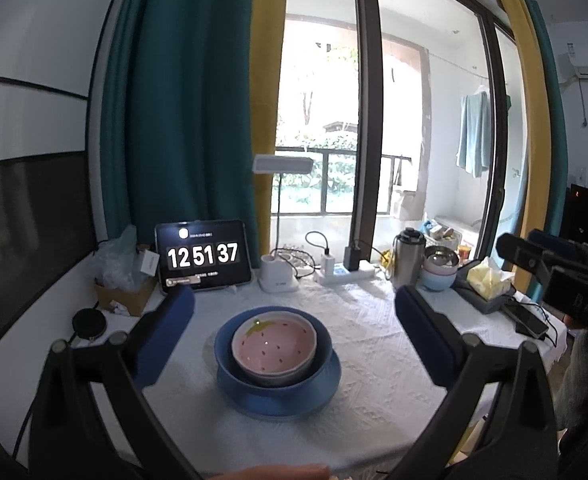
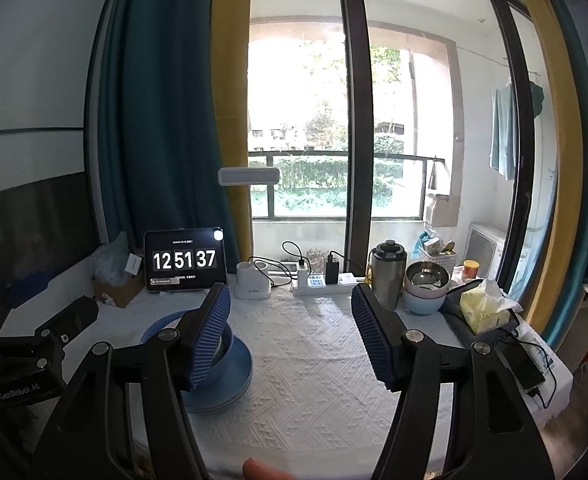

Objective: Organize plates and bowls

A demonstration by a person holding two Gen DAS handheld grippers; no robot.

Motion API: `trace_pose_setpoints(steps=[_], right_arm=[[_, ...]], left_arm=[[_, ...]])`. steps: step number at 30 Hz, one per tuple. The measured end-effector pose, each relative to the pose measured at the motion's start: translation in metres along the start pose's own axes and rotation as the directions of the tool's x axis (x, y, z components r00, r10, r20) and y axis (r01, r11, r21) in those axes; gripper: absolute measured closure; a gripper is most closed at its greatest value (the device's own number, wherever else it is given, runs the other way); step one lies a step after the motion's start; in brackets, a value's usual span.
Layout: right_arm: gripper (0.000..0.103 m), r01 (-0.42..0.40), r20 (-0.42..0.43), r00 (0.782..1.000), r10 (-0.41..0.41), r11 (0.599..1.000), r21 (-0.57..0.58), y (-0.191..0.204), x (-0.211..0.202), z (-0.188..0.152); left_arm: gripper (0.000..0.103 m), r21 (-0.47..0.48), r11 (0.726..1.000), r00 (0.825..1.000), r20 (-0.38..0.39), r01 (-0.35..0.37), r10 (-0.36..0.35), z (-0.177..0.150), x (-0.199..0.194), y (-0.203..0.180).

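A pink strawberry-pattern bowl [image 1: 274, 346] sits nested in a blue bowl [image 1: 234, 380], which stands on blue plates [image 1: 325, 384] on the white tablecloth. My left gripper [image 1: 294, 332] is open, its fingers either side of this stack and a little above it, touching nothing. In the right wrist view the same blue stack [image 2: 234, 364] lies at lower left, partly hidden behind the left finger. My right gripper [image 2: 290, 332] is open and empty over the cloth, to the right of the stack. A second stack, a steel bowl on pink and light blue bowls [image 1: 439, 272] [image 2: 425, 290], stands at the back right.
Along the back edge stand a tablet clock [image 1: 204, 256], a white lamp base [image 1: 278, 274], a power strip [image 1: 345, 272] and a steel flask [image 1: 407, 258]. A tissue box [image 2: 485, 308] and a phone [image 2: 521, 364] lie at the right edge. A cardboard box [image 1: 124, 296] is at left.
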State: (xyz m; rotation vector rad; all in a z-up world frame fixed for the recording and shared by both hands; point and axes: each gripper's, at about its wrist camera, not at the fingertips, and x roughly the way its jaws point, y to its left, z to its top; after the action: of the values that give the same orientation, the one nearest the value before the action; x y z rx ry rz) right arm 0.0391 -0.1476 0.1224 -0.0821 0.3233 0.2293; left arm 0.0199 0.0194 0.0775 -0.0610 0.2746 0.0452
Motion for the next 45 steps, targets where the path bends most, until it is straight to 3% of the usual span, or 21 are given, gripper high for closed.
trace_pose_setpoints(steps=[45], right_arm=[[0.036, 0.001, -0.024, 1.0, -0.001, 1.0, 0.012, -0.0032, 0.0049, -0.0022]], left_arm=[[0.002, -0.018, 1.0, 1.0, -0.013, -0.009, 0.009, -0.002, 0.0009, 0.0023]])
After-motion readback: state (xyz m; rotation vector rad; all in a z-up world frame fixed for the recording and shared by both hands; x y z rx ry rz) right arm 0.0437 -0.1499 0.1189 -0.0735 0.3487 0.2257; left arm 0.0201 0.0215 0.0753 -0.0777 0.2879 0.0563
